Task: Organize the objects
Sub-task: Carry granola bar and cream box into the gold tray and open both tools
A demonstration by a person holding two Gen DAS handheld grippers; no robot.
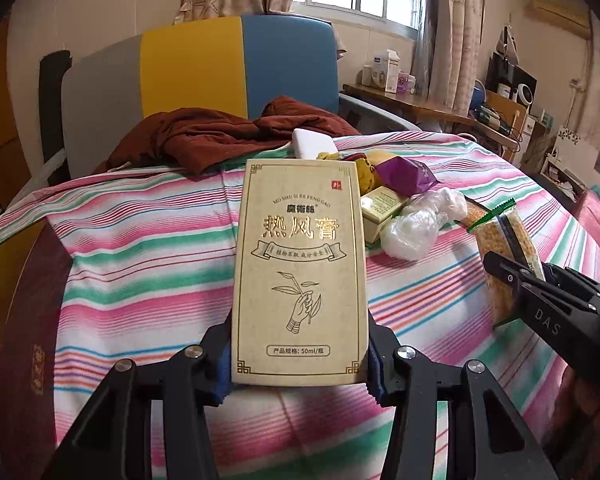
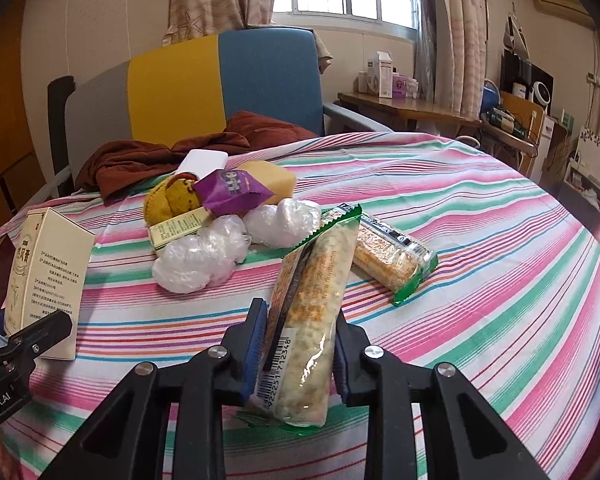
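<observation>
**Two grippers, one item clamped in each**

Both items are held above a striped bedsheet (image 2: pixel 480 200).

Left gripper (image 1: pixel 300 364): a tan carton (image 1: pixel 300 272) with gold print is pinched at its lower end between the blue pads, standing upright and rising well past the fingertips. From the right wrist view the same carton (image 2: pixel 48 272) is seen at far left, lower edge close to the sheet; contact cannot be told.

Right gripper (image 2: pixel 298 356): a clear-wrapped snack bar (image 2: pixel 308 320) with a green crimped end is squeezed lengthwise between the pads, barcode end nearest the camera, green end pointing away.

A second snack bar (image 2: pixel 392 256) is left lying on the sheet just beyond the held one. Behind it, crumpled plastic wrap (image 2: pixel 204 256), a small box (image 2: pixel 176 228), a purple packet (image 2: pixel 230 192) and a yellow pouch (image 2: pixel 172 200) are heaped together. A brown garment (image 2: pixel 148 160) is bunched at the sheet's far edge.
</observation>
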